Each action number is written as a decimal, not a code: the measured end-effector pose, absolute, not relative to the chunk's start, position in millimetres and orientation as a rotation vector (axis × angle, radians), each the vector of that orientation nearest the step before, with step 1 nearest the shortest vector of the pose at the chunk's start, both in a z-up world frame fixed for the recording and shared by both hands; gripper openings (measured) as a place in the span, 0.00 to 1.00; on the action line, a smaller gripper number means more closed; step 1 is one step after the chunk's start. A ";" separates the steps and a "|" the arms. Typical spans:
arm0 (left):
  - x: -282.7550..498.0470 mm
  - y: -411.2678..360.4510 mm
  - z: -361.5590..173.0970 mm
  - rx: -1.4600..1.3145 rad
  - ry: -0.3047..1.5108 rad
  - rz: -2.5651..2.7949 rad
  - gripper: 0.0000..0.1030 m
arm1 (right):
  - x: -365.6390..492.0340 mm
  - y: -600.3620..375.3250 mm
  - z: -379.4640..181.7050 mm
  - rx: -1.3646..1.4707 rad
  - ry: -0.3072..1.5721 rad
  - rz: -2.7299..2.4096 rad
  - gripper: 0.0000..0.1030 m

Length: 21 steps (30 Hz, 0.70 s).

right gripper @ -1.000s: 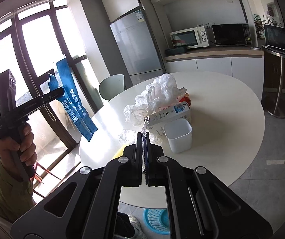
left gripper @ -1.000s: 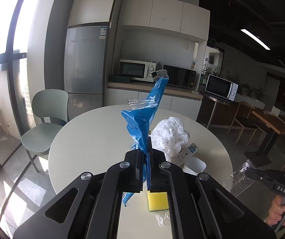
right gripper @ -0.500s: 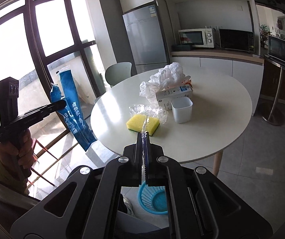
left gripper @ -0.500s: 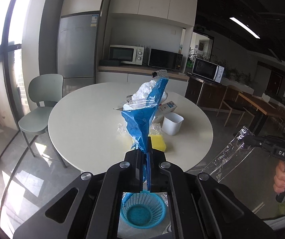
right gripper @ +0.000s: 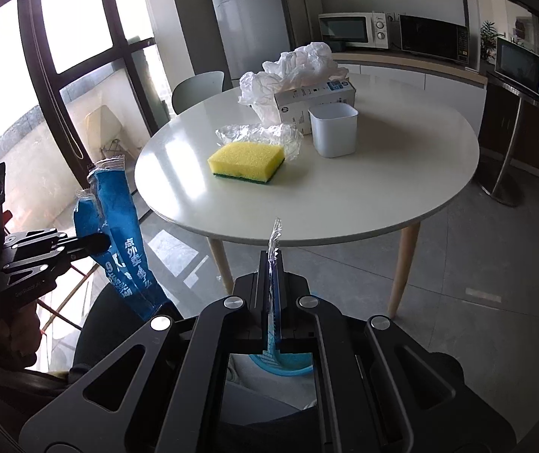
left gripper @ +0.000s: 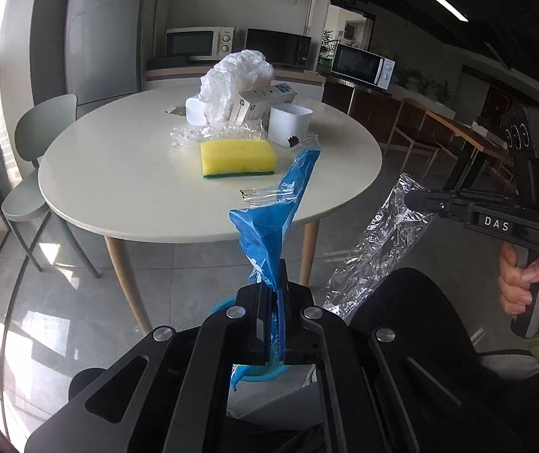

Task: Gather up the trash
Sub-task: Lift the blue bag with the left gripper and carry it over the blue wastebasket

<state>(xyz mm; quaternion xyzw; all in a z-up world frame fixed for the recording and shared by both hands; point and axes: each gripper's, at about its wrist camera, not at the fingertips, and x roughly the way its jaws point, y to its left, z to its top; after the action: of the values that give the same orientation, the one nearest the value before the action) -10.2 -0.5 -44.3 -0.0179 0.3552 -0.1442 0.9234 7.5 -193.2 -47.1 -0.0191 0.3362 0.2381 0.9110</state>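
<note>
— What did each of your grippers have?

— Your left gripper (left gripper: 277, 283) was clenched on the blue wrapper (left gripper: 273, 226), your right gripper (right gripper: 271, 264) on the clear wrapper (left gripper: 375, 249), both off the round table (right gripper: 382, 196).

— And below?

— A blue basket (right gripper: 288, 368) sat under your right gripper; sponge (right gripper: 248, 160) lay tabletop.
</note>
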 end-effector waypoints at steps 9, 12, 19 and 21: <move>18.0 -24.4 -136.7 -0.021 0.856 -0.353 0.01 | 35.7 -195.0 -121.4 -0.020 0.759 0.407 0.01; 36.4 -16.3 -165.8 -0.122 0.899 -0.334 0.01 | 48.7 -196.2 -144.7 0.002 0.770 0.377 0.01; 71.1 14.7 -222.8 -0.437 0.954 -0.240 0.01 | 84.9 -194.9 -190.8 0.028 0.818 0.310 0.01; 77.8 19.3 -234.1 -0.466 0.961 -0.210 0.01 | 96.1 -192.1 -205.3 0.018 0.839 0.287 0.01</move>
<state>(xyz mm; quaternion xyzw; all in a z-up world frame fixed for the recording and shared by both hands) 77.8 19.3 -234.1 -0.2219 0.4569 -0.0998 0.8556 96.1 -192.1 -205.3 0.0087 0.4060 0.1386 0.9032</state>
